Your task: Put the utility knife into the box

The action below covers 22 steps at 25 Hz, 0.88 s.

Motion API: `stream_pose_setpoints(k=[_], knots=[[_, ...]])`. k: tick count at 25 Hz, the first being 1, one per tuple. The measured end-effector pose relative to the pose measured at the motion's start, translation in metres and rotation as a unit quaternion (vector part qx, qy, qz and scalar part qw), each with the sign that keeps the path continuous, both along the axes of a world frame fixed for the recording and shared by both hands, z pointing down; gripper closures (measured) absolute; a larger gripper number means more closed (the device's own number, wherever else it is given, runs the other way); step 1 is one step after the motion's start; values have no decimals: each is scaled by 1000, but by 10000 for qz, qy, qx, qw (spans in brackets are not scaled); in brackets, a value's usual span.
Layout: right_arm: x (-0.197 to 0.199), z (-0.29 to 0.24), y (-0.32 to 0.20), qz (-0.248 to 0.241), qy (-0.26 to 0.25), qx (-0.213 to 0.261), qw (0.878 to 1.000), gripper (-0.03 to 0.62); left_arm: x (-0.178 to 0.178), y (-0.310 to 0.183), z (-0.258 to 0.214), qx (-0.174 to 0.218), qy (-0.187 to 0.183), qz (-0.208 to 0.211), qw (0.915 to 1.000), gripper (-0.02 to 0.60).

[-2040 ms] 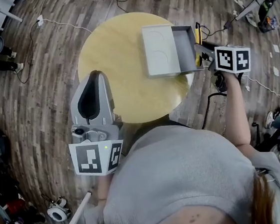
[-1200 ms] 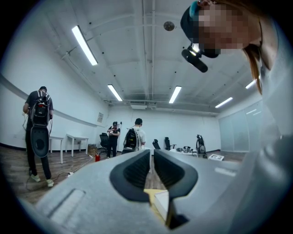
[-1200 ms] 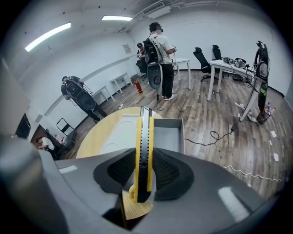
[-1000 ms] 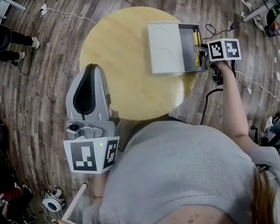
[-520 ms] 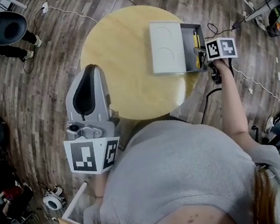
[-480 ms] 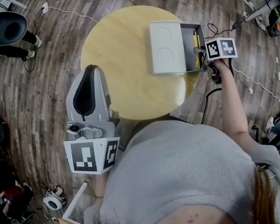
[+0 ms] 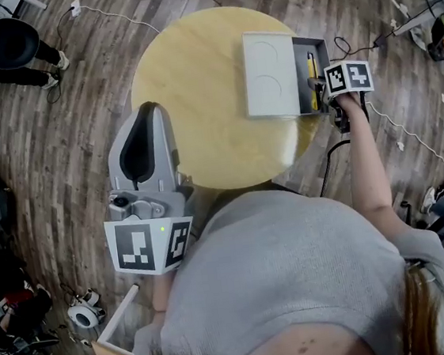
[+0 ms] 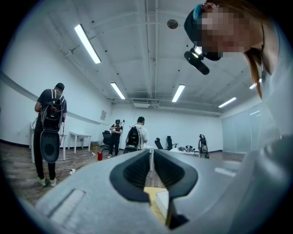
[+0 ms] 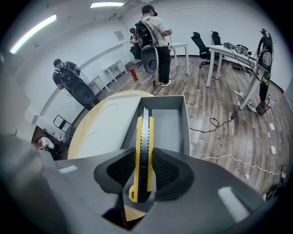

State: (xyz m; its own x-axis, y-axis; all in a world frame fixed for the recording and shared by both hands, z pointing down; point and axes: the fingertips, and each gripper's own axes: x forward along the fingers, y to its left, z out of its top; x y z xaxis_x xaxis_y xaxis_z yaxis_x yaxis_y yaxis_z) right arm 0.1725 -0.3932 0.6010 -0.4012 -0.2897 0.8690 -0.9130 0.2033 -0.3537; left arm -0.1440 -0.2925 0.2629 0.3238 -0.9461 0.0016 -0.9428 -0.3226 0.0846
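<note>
A grey box [image 7: 299,44] lies on the round yellow table [image 7: 197,96], with its white lid [image 7: 271,74] slid left so the right end is uncovered. My right gripper [image 7: 317,86] is shut on the yellow utility knife [image 7: 310,73], which lies over that uncovered end. In the right gripper view the knife [image 9: 143,151] stands clamped between the jaws of the right gripper [image 9: 143,161], tip pointing into the box [image 9: 185,119] beside the lid [image 9: 112,125]. My left gripper [image 7: 145,116] is held at the table's near edge, shut and empty; the left gripper [image 8: 151,157] points out into the room.
Cables [image 7: 391,125] trail over the wooden floor right of the table. A wooden crate [image 7: 117,344] stands at the lower left. People with backpacks [image 9: 153,34] stand beyond the table, with desks and chairs [image 9: 224,48] behind.
My right gripper has carried the knife left from the box's outer right wall to over its uncovered end, then nearly held still. The left gripper has stayed put.
</note>
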Motion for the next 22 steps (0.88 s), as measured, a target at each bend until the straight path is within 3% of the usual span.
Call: stream_pose_setpoints(k=[22], knots=[[3,34,-2,91,157,-371,9991,473,-10,-2,3,-94,-36,-37,9999,560]])
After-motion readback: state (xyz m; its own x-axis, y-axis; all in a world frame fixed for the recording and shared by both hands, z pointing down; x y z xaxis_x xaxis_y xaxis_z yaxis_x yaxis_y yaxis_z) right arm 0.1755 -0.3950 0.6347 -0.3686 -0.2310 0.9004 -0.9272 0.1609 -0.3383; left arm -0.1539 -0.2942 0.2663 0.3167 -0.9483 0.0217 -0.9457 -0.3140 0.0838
